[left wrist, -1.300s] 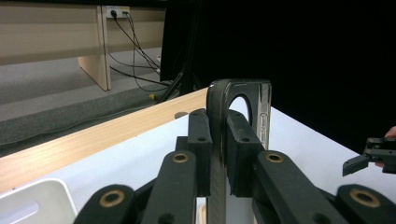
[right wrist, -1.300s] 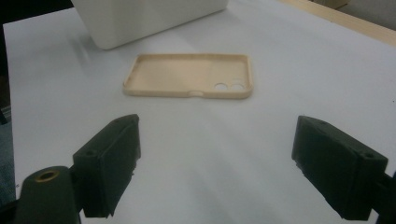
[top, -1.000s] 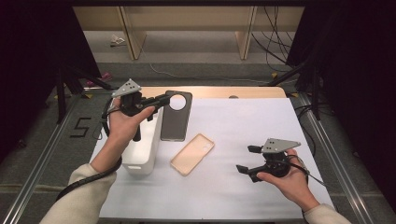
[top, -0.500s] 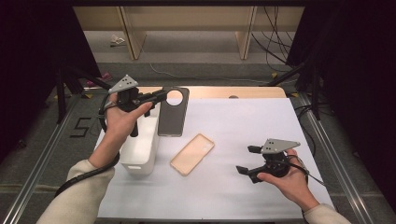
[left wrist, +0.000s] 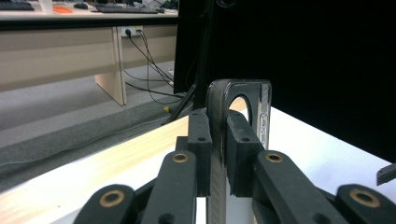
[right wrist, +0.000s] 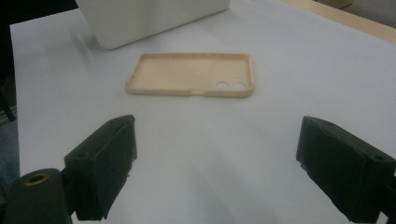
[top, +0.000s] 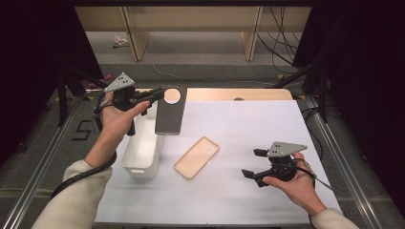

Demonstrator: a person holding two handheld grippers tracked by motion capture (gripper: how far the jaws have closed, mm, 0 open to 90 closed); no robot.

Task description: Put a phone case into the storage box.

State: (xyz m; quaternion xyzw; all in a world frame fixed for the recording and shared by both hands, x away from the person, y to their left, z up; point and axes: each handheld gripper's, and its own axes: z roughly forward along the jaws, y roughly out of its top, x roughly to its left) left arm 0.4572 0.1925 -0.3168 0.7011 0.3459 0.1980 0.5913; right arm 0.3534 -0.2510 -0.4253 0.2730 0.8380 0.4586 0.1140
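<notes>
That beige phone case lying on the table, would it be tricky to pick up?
Probably a little. The beige case lies flat, open side up, so jaws would likely need to catch its thin rim. It looks hollow, so probably light, and may slide on the smooth white table if nudged. It won't roll.

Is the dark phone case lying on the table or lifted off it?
Lifted: the left claw is shut on the dark phone case, holding it in the air beside the white bin.
</notes>
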